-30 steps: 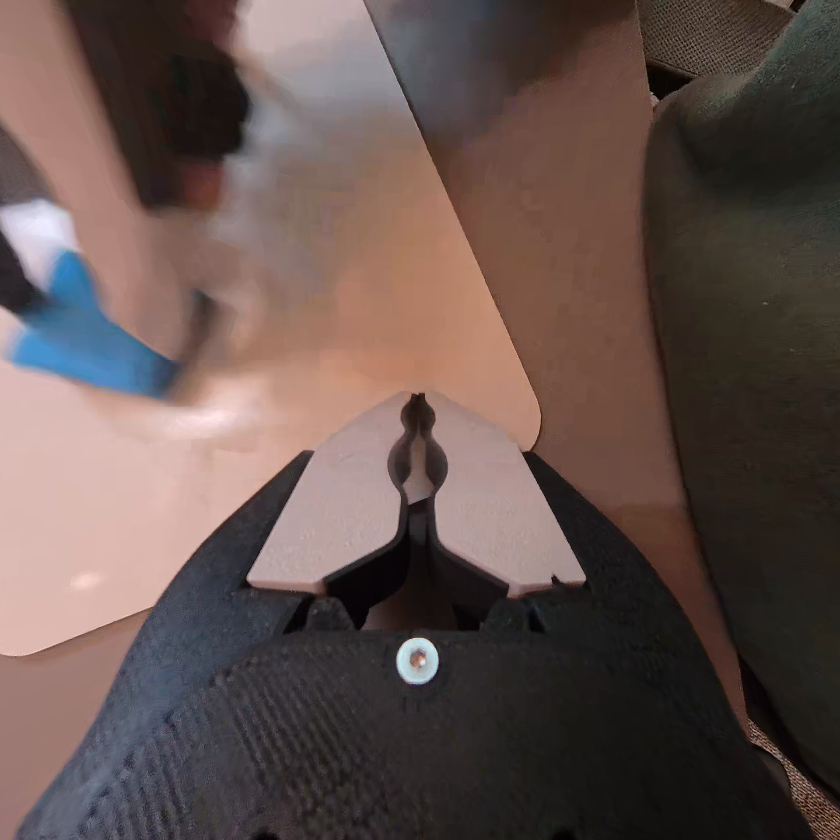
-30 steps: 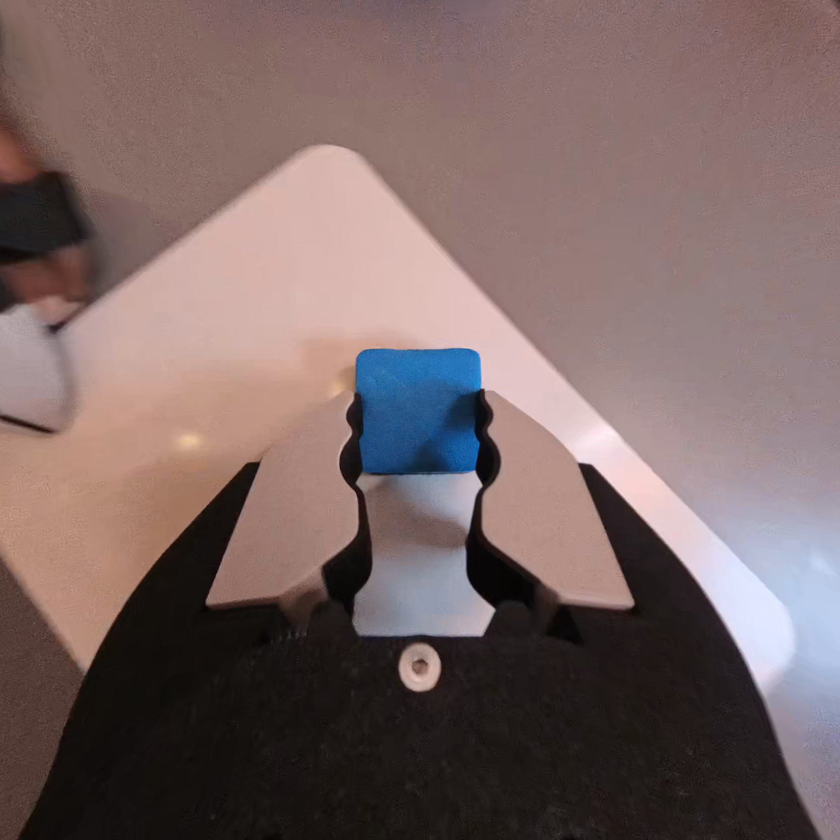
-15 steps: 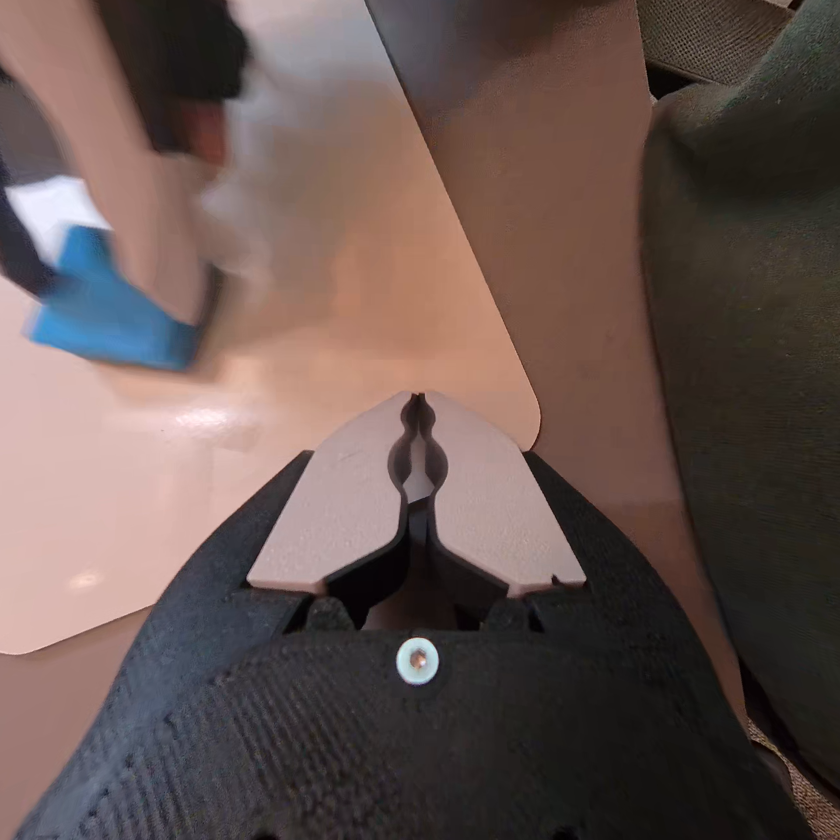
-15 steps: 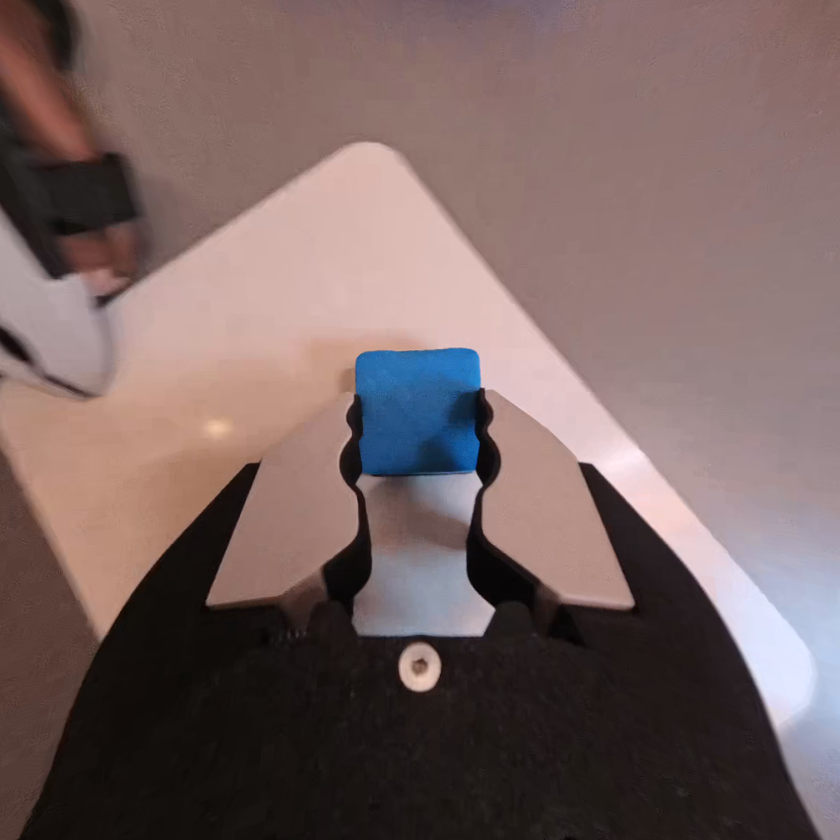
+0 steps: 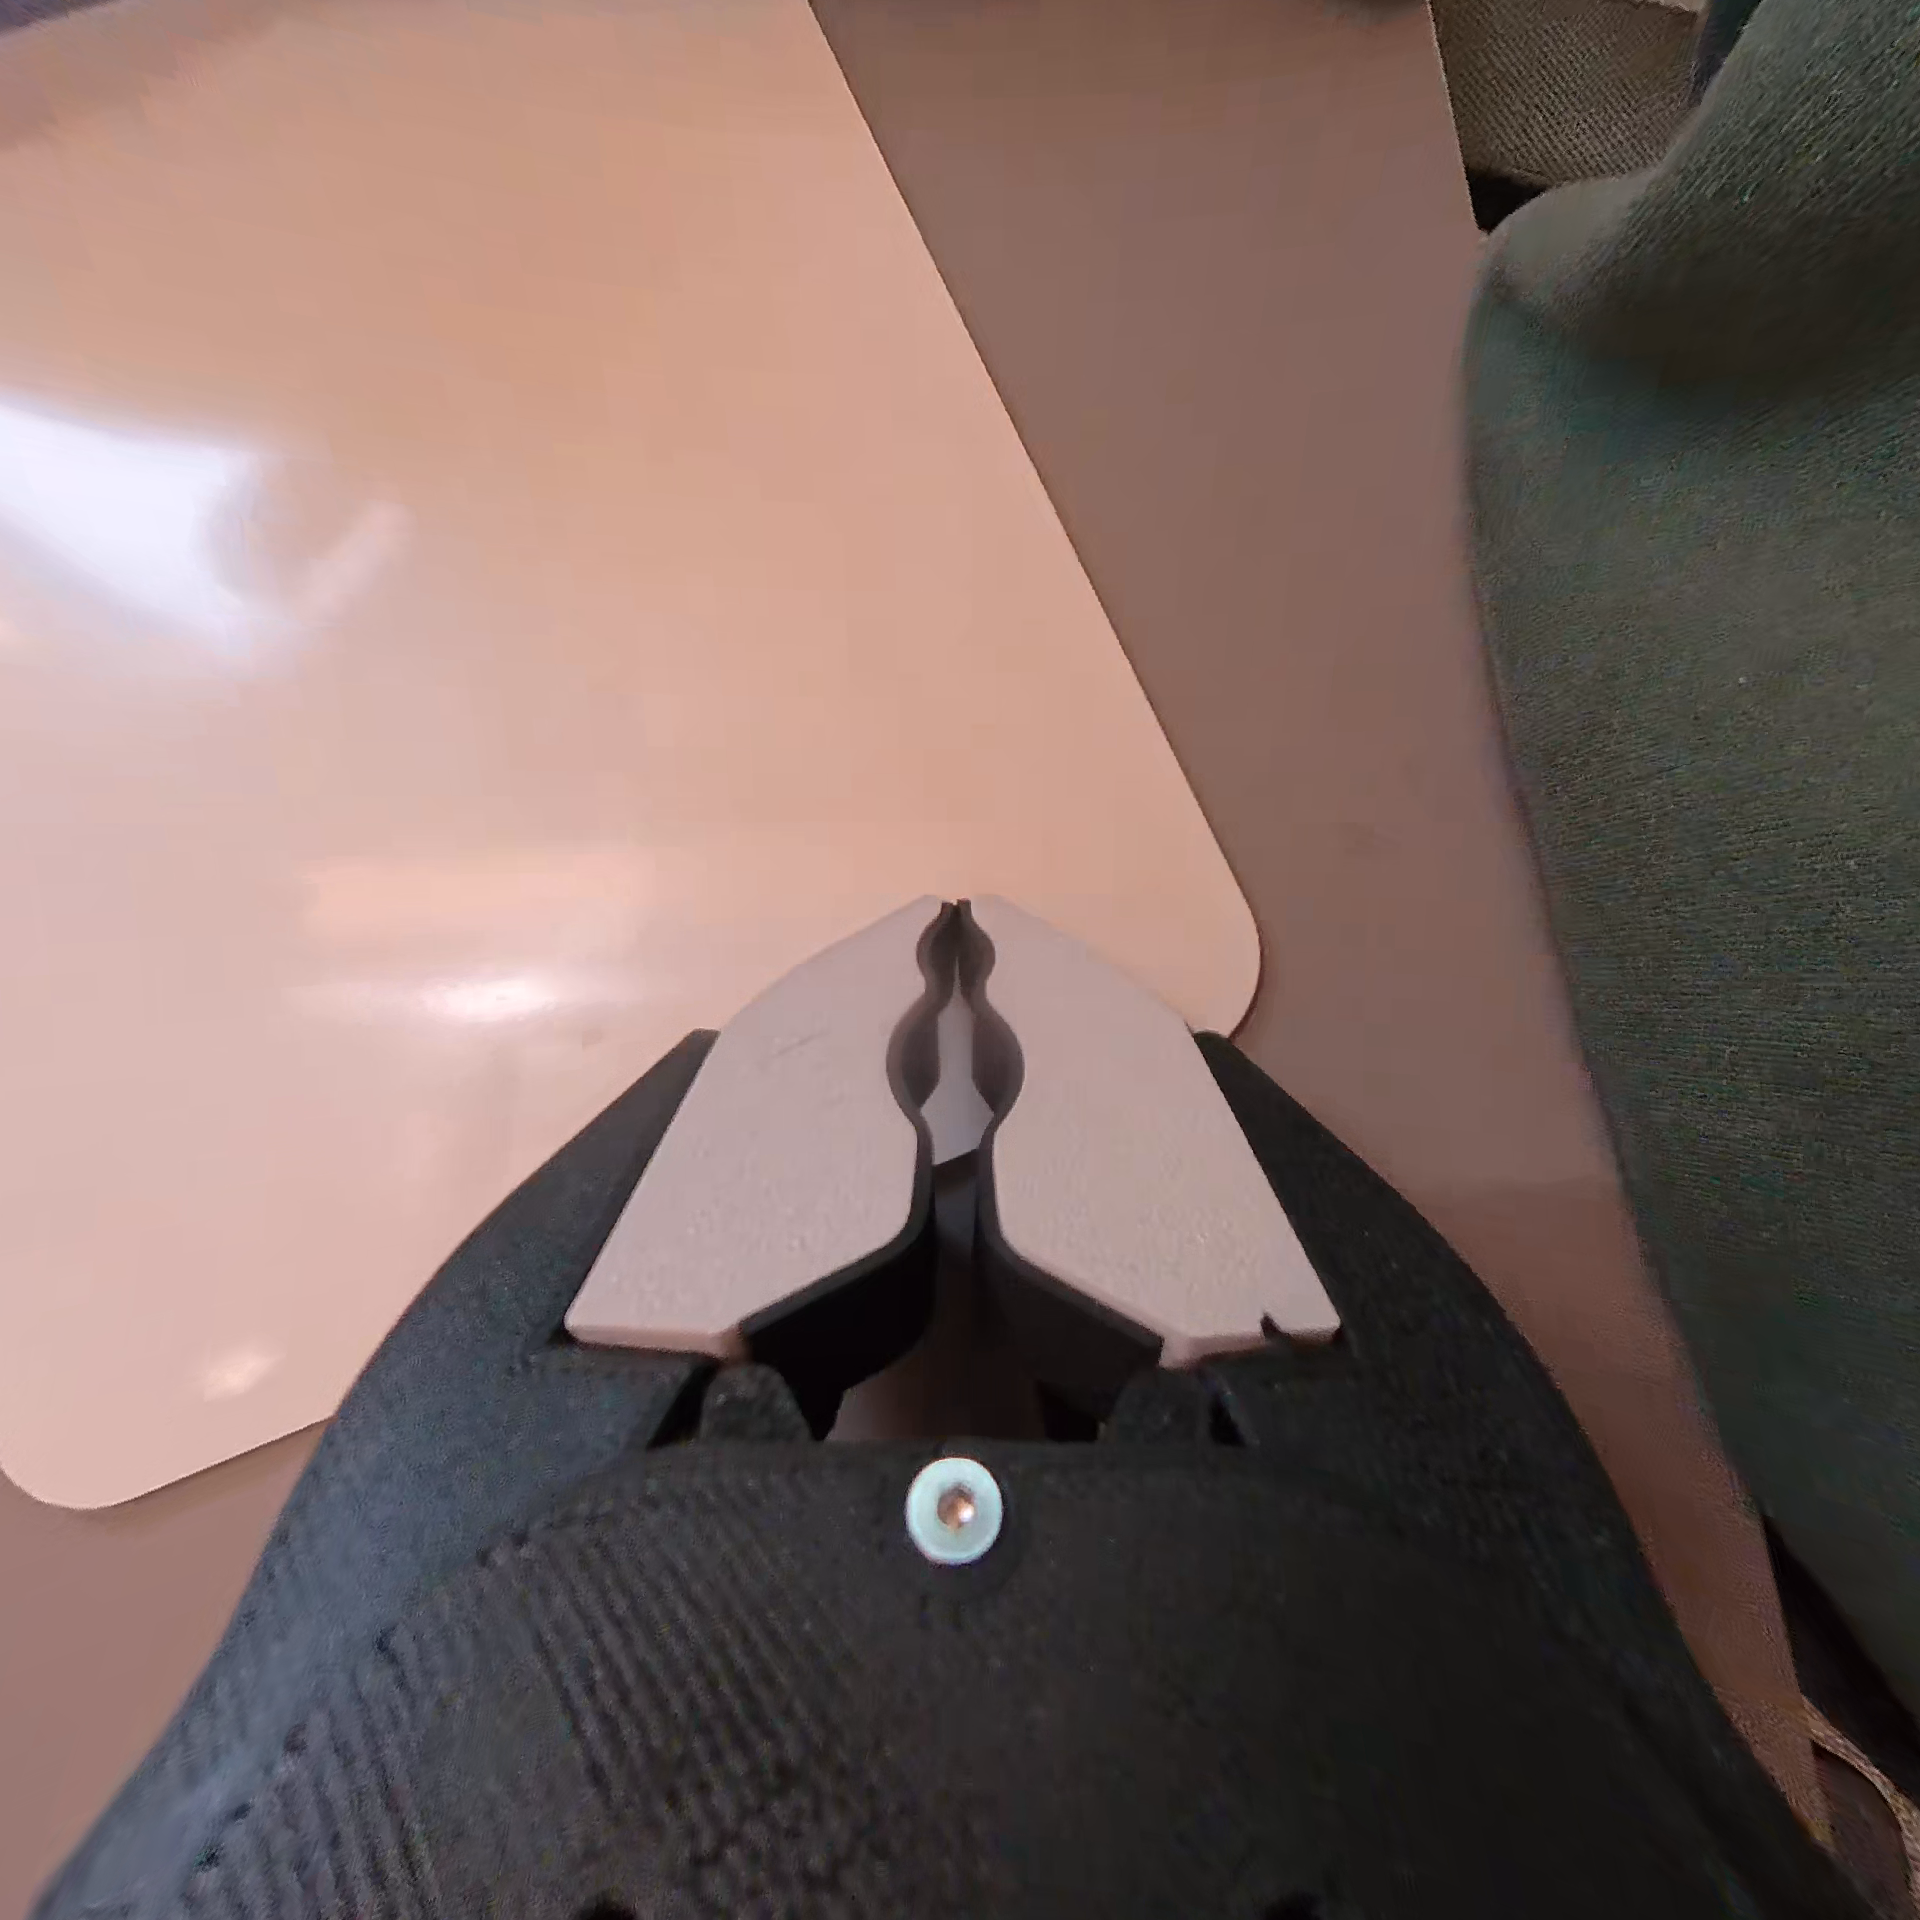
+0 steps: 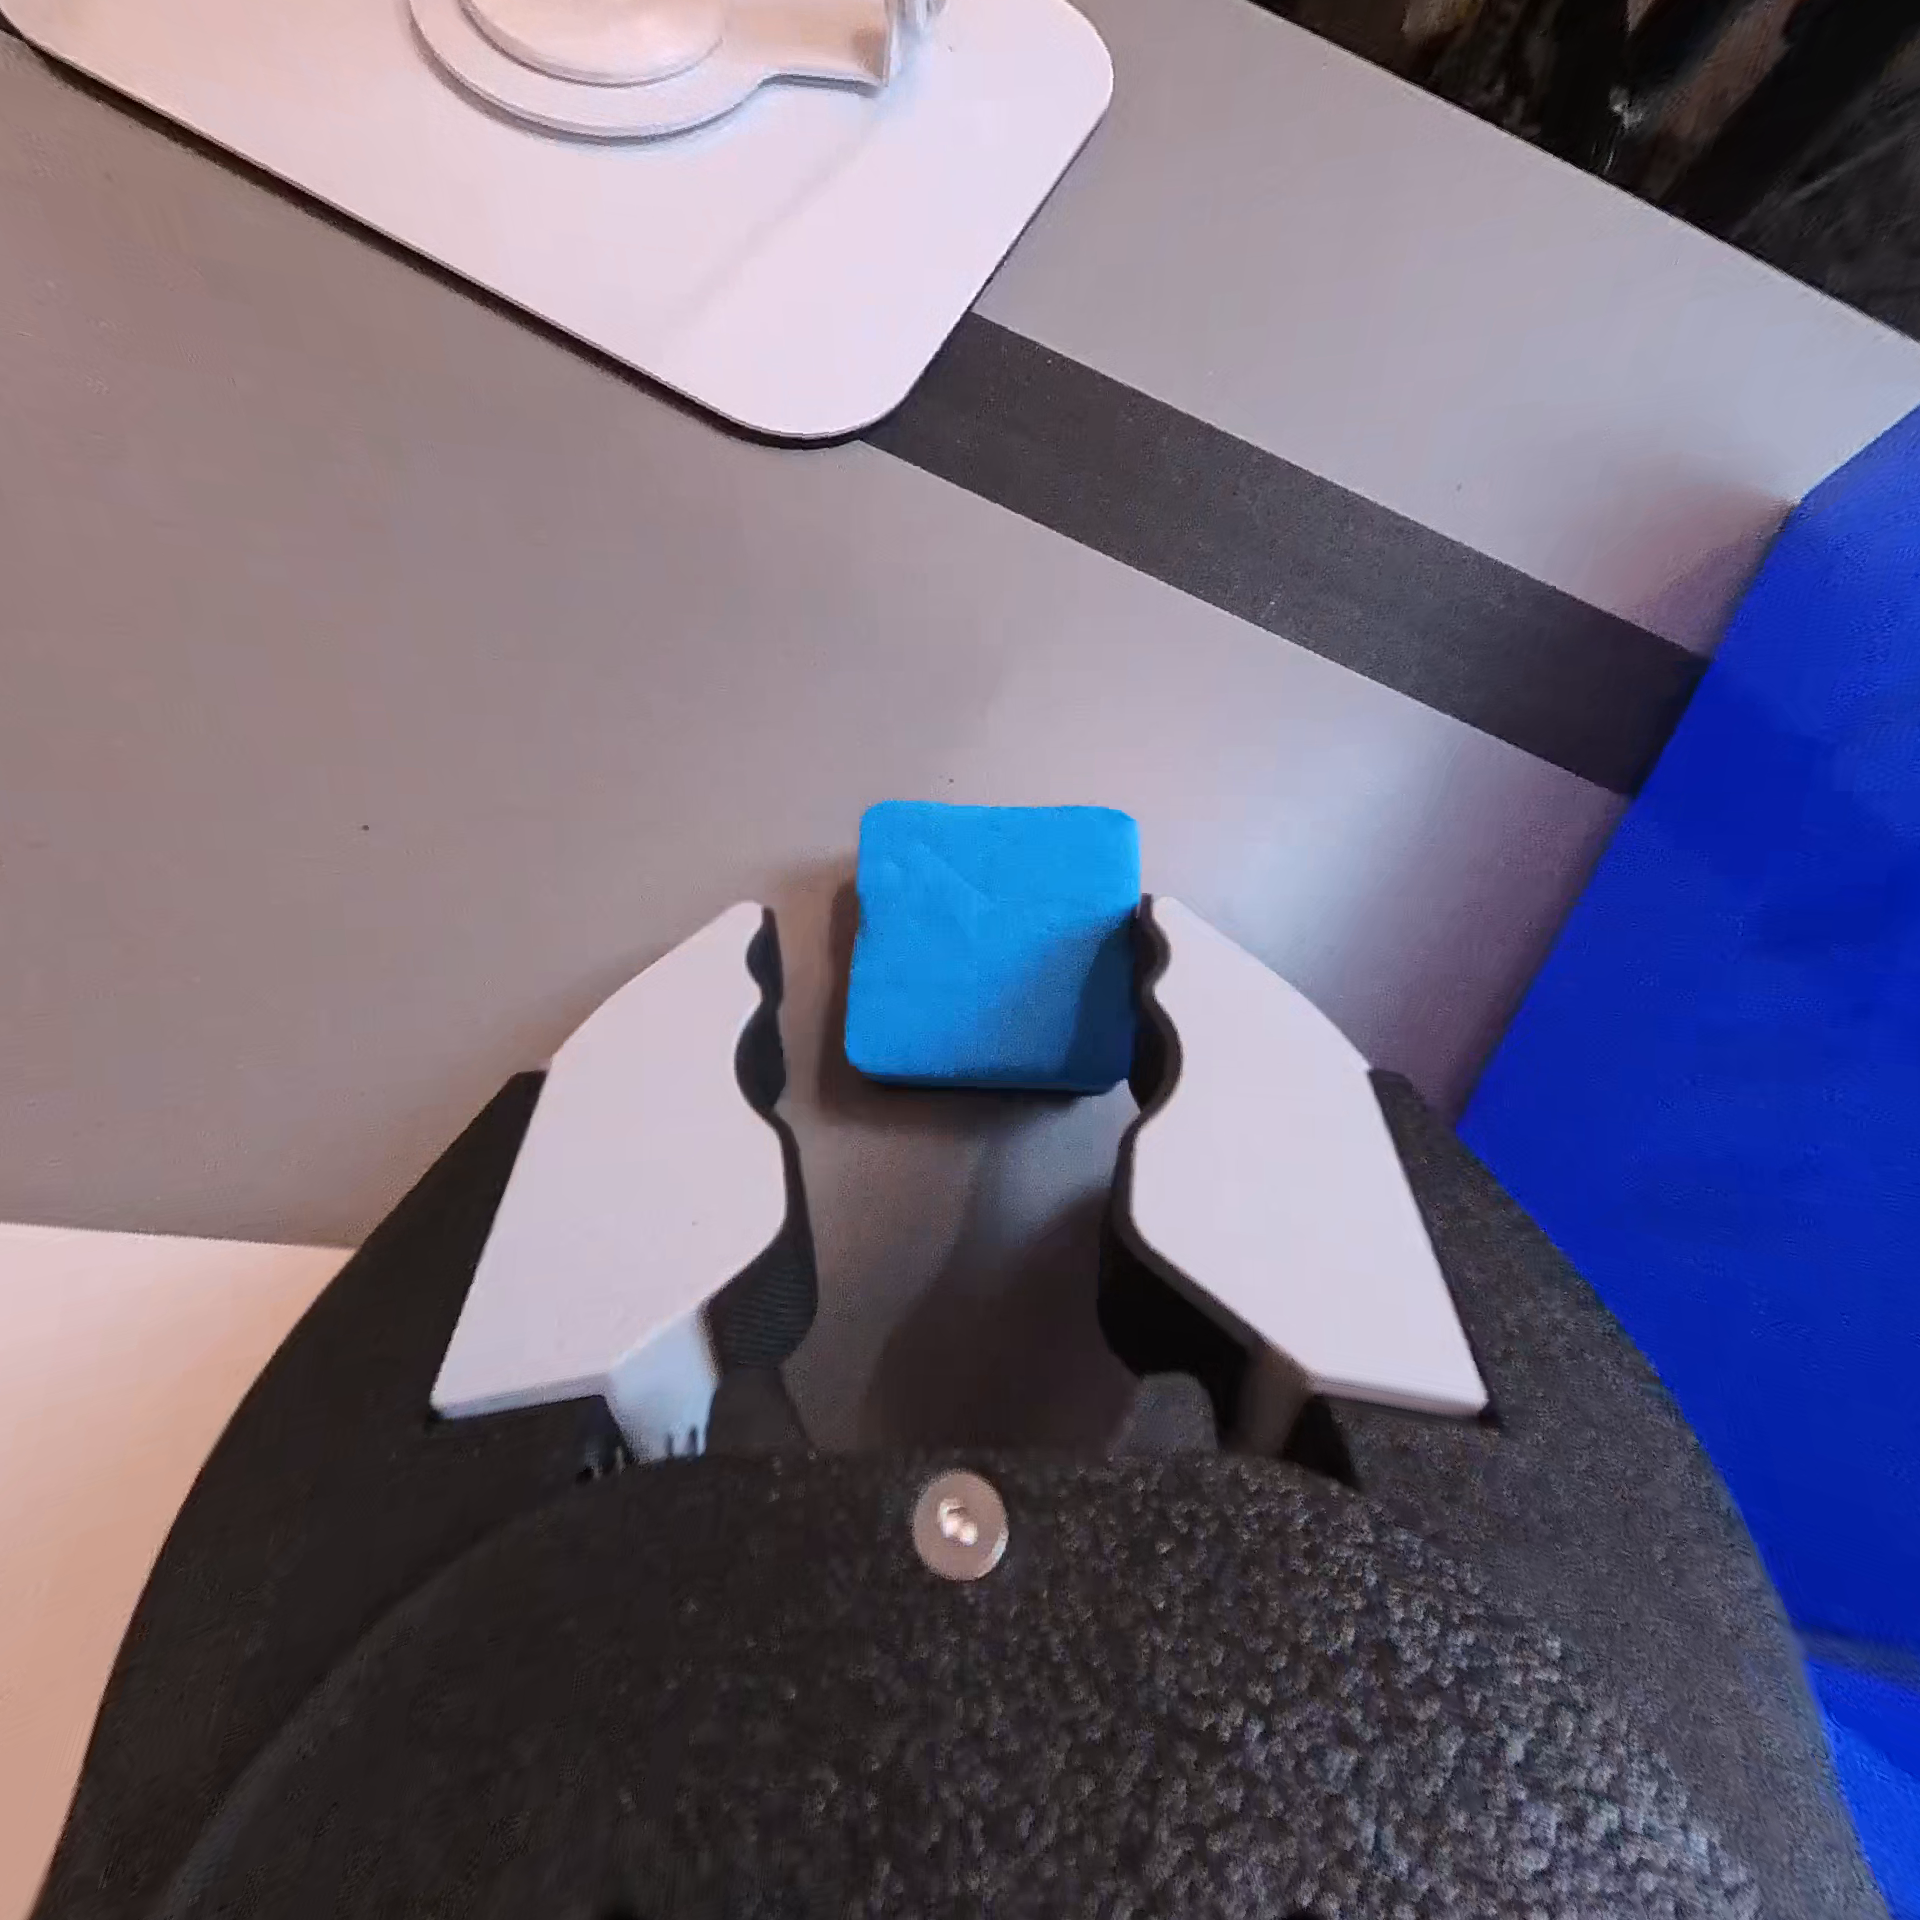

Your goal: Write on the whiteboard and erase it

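A moment ago the right tongs (image 6: pixel 956 966) were rubbing the blue eraser (image 6: pixel 987 951) across the whiteboard (image 5: pixel 499 582), clamped tight on it. Now they have left the board and gone over bare grey desk (image 6: pixel 312 790), and their jaws have come apart. A thin gap shows between the eraser and the left jaw. On the other side the eraser sits right against the jaw, or very close to it; the view is too dark there to be sure.

The eraser seems to rest on the desk now, between the tips of the right tongs, sticking out a little past them. It lies near the desk's far right edge, where a dark strip (image 6: pixel 1299 540) runs, with something bright blue (image 6: pixel 1714 935) just past it. A white mat (image 6: pixel 727 239) with a clear round thing (image 6: pixel 623 62) on it lies toward the far edge, well apart from the eraser.

The left tongs (image 5: pixel 956 914) are shut together with nothing in them. They hang over the near right corner of the whiteboard, and the board looks clean, with no marks to see, only shiny spots of light. Dark green cloth (image 5: pixel 1714 727) fills the right side of that view.

So the rubbing out looks finished, and the eraser is being put down
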A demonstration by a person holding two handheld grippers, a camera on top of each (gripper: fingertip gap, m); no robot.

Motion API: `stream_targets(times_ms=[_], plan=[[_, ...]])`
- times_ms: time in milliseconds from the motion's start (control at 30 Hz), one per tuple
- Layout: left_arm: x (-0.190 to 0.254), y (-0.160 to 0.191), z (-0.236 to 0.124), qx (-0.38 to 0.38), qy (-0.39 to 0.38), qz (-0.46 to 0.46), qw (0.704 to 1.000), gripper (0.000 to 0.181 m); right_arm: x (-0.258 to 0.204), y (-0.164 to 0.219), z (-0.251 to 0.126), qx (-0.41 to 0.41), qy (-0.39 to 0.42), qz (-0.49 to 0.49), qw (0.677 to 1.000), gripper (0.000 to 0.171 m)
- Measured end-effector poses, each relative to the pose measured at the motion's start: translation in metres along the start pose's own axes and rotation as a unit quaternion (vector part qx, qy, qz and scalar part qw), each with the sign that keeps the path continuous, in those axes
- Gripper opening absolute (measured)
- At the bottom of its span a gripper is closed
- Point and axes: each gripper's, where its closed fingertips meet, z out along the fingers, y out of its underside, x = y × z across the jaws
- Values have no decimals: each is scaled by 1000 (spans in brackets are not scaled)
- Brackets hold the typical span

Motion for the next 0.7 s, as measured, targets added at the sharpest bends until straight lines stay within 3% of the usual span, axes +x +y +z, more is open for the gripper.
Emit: stream_targets(times_ms=[67, 300, 433, 567, 600, 700], plan=[[-5, -1, -2, 14, -1, -8, 1000, 0, 0, -7, -13, 25, 13, -19, 999, 77], [-31, -14, -21, 95, -26, -58, 993, 0, -29, -34, -104, 155, -44, -55, 985, 80], [-49, -13, -26, 107, -69, -65, 990, 0, 16, -18, -130, 181, 30, -63, 981, 77], [-67, -15, -35, 137, -113, -76, 981, 0, 83, 9, -132, 165, 76, -30, 983, 75], [-73, -16, -38, 146, -125, -84, 978, 12, 89, 19, -128, 149, 66, -26, 986, 74], [-88, -15, -51, 168, -153, -106, 968, 20, 99, 50, -113, 79, 76, -78, 991, 74]])
